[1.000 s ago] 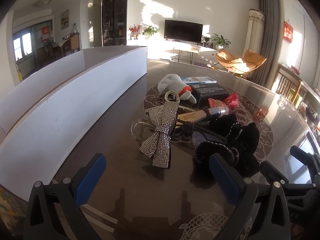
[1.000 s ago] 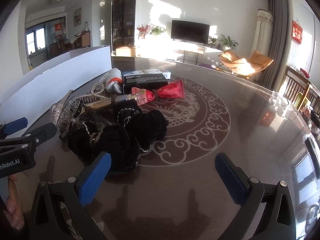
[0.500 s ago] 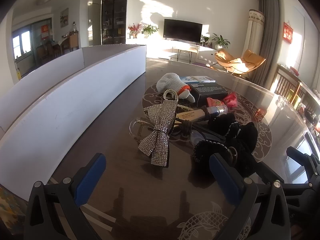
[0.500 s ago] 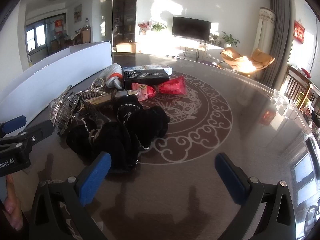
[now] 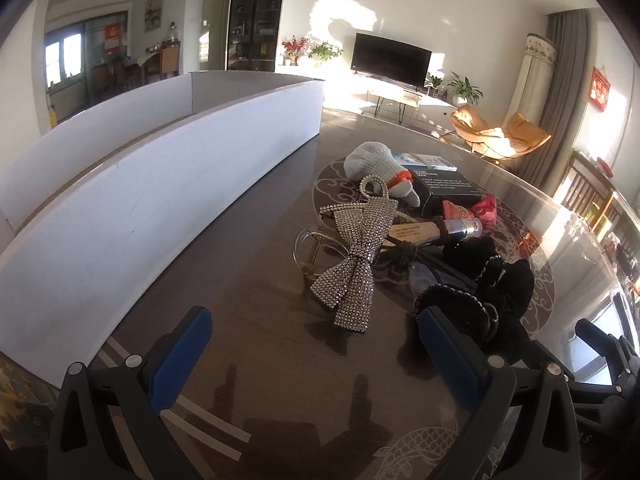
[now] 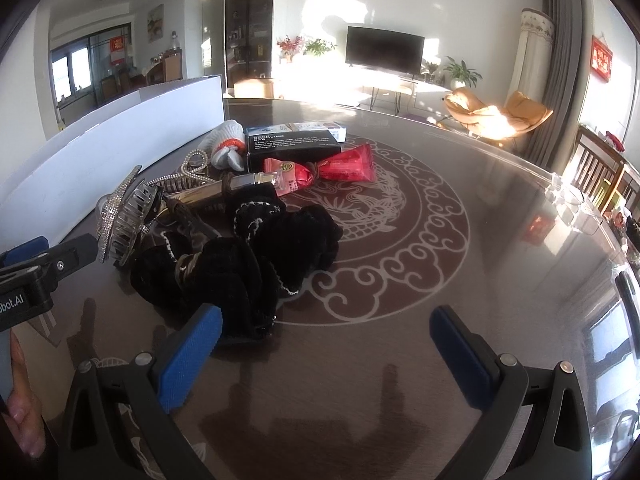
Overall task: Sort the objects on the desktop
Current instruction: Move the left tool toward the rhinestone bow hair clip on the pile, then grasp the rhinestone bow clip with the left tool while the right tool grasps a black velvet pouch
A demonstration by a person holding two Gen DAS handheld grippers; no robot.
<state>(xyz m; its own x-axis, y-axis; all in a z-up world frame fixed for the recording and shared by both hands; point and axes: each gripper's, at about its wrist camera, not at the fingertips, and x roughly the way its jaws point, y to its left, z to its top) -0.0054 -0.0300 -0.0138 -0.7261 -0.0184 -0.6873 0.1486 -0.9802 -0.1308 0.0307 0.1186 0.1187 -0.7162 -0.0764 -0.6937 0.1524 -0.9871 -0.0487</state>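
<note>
Strong, low sunlight enters from the right, where the grey curtain (image 5: 560,92) hangs, and throws bright patches on the white back wall (image 5: 360,4) and the floor under the black television (image 6: 384,49), which are washed out to near white. The glossy dark tabletop (image 6: 500,216) glares along its right edge in both views and mirrors the room. Short, hard shadows fall toward the camera from the rhinestone bow hair clip (image 5: 354,258) and from the blue-padded left gripper (image 5: 316,354) and right gripper (image 6: 326,350). The black velvet scrunchies (image 6: 248,260) lose detail in shade. Fisheye bending curves the long white box wall (image 5: 140,208); corners vignette black. Focus is fairly sharp throughout.
</note>
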